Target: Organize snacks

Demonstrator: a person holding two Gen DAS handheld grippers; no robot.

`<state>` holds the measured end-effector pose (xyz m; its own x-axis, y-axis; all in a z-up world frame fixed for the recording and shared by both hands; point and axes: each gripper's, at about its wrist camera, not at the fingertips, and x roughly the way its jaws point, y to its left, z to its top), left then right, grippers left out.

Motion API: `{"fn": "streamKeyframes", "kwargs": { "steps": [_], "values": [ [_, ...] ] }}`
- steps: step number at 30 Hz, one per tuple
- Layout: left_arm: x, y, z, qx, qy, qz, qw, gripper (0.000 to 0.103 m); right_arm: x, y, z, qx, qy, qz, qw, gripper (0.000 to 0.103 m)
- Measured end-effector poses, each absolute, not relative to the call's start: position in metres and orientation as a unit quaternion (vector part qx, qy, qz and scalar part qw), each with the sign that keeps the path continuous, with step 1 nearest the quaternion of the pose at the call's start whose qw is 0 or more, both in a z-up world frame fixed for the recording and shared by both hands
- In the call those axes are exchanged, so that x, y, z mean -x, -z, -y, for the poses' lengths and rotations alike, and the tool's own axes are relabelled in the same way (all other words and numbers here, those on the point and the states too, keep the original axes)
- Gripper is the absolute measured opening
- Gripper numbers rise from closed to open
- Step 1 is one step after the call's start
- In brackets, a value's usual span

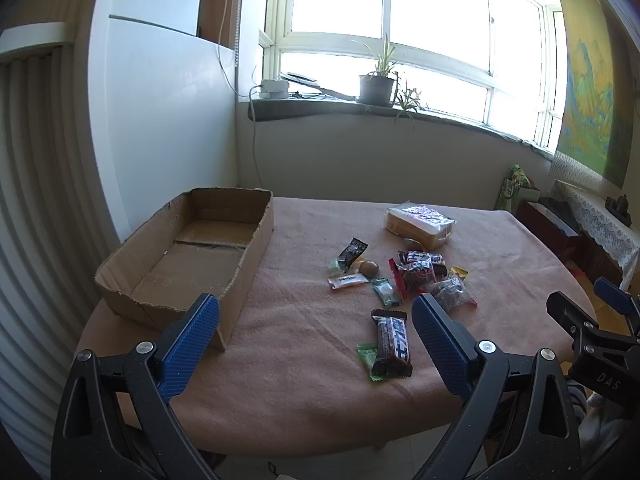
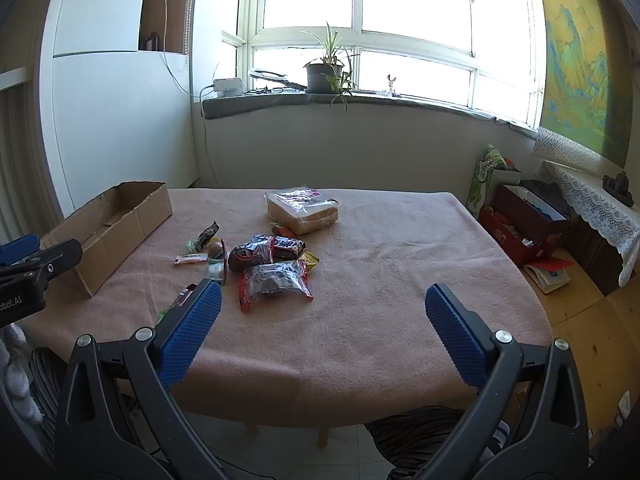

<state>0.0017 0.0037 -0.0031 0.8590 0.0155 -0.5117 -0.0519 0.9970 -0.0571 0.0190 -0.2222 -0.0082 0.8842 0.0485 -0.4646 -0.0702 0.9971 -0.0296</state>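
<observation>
Table (image 2: 380, 280) under a pink blanket-like cloth, set below a bright window. Open-topped cardboard box (image 1: 188, 256) sits at the table's left side, nothing visible inside it. Bagged sliced bread (image 1: 420, 222) lies toward the far middle, apart from the box. Loose heap of small snack packets (image 2: 264, 264) sits just in front of the bread: dark chocolate-bar wrappers, a clear bag of dark pieces, small green, white and yellow sachets. One chocolate bar (image 1: 393, 341) lies by itself nearer the front edge, resting partly on a green packet (image 1: 368, 358). Left gripper (image 1: 316, 340) hangs above the near edge, jaws spread wide, nothing between them. Right gripper (image 2: 322, 328) likewise spread and empty, over bare cloth right of the heap.
</observation>
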Motion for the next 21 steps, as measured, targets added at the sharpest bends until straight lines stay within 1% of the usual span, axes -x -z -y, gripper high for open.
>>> {"fn": "streamKeyframes", "kwargs": {
  "steps": [21],
  "values": [
    [-0.0043, 0.0062, -0.0012, 0.034, -0.012, -0.271, 0.962, 0.097, -0.0219, 0.0136, 0.2179, 0.022, -0.037, -0.243, 0.969, 0.103]
  ]
}}
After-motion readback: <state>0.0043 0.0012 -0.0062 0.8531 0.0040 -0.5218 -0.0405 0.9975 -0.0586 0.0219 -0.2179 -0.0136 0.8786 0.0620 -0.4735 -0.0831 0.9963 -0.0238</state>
